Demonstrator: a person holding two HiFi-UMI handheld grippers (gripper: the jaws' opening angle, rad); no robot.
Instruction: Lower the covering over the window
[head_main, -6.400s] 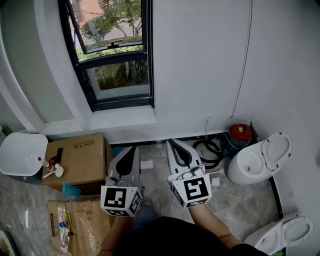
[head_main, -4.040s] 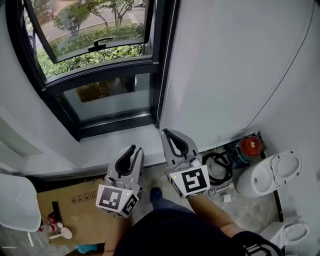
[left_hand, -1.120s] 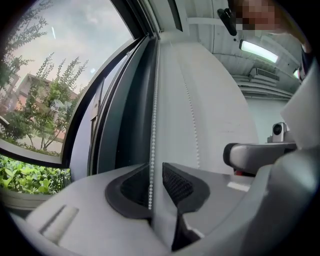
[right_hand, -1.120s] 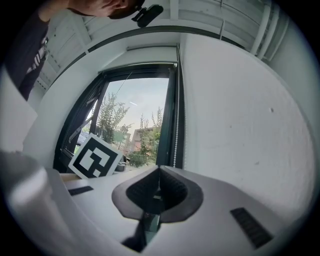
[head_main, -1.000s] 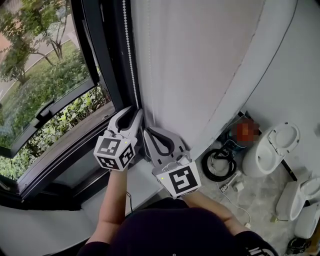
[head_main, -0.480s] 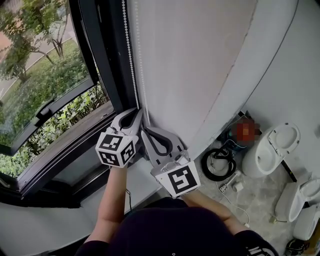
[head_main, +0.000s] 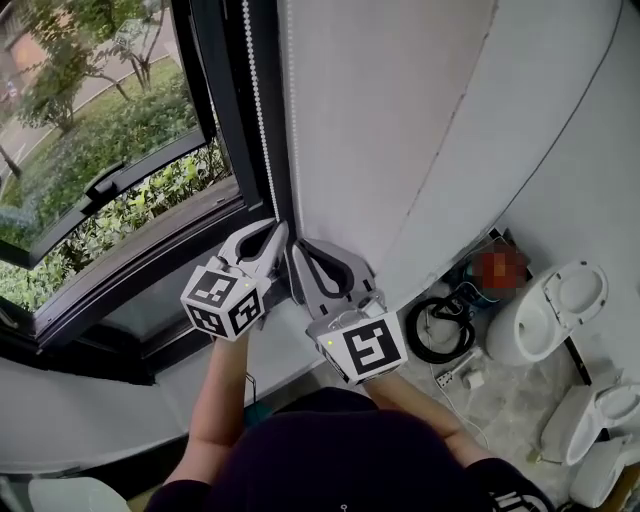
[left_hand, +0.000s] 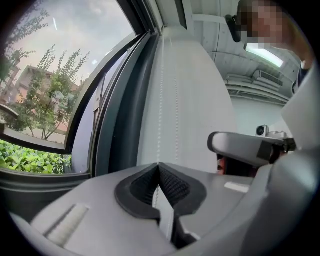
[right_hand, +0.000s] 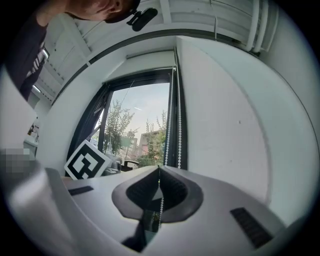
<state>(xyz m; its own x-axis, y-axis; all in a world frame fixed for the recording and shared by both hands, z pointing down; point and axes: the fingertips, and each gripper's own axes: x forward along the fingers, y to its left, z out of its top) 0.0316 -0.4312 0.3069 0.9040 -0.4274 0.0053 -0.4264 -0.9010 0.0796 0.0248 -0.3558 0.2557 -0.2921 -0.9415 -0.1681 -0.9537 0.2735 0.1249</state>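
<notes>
Head view: your left gripper (head_main: 279, 229) and right gripper (head_main: 300, 246) sit side by side. Their tips meet the bead chain (head_main: 262, 130), which rises above them along the window (head_main: 100, 140) edge.

Left gripper view: the jaws are closed on the bead chain (left_hand: 160, 110), and 2 strands run up ahead.

Right gripper view: the jaws are clamped on the bead chain (right_hand: 168, 131), with the window (right_hand: 135, 130) just to the left.

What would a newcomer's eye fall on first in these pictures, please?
The left tongs and right tongs, side by side at the dark window frame, are each shut on a strand of the white bead chain; the left has just closed. Left of them, the window shows green bushes.
</notes>
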